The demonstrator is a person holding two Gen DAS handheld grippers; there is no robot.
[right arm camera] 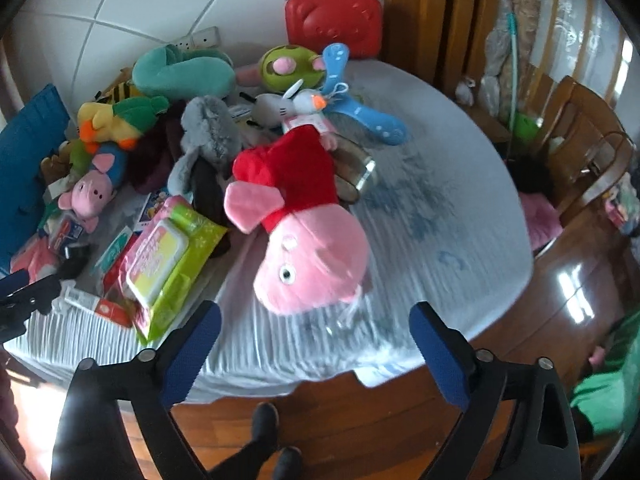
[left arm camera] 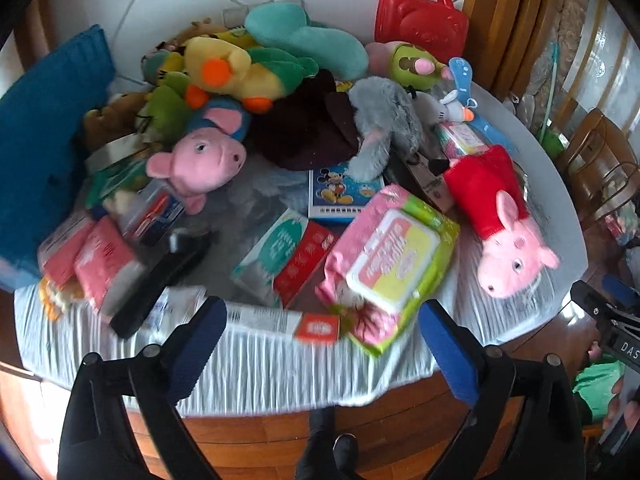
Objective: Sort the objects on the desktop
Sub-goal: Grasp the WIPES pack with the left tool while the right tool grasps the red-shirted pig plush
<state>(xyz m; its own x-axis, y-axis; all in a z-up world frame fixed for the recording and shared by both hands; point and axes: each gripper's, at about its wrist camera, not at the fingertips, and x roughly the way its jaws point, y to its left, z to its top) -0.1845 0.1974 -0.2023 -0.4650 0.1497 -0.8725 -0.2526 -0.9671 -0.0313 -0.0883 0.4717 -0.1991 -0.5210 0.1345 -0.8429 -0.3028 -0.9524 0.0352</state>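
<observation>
A heap of plush toys and packets covers the table's left and back. A pink pig plush in a red dress (right arm camera: 304,236) (left arm camera: 500,232) lies head toward me just beyond my right gripper (right arm camera: 314,344), which is open and holds nothing. My left gripper (left arm camera: 320,340) is also open, hovering above the table's front edge near a pink and green wipes pack (left arm camera: 388,264) (right arm camera: 168,268) and a long white box (left arm camera: 256,316). A smaller pink pig plush (left arm camera: 200,160) (right arm camera: 90,196) lies at the left.
A red toy case (left arm camera: 420,20) (right arm camera: 332,20) stands at the back by the wall. A blue cushion (left arm camera: 44,144) leans at the left. Wooden chairs (right arm camera: 588,160) stand to the right. The white tablecloth (right arm camera: 440,208) is bare on the right side. A person's shoes (right arm camera: 268,432) show below.
</observation>
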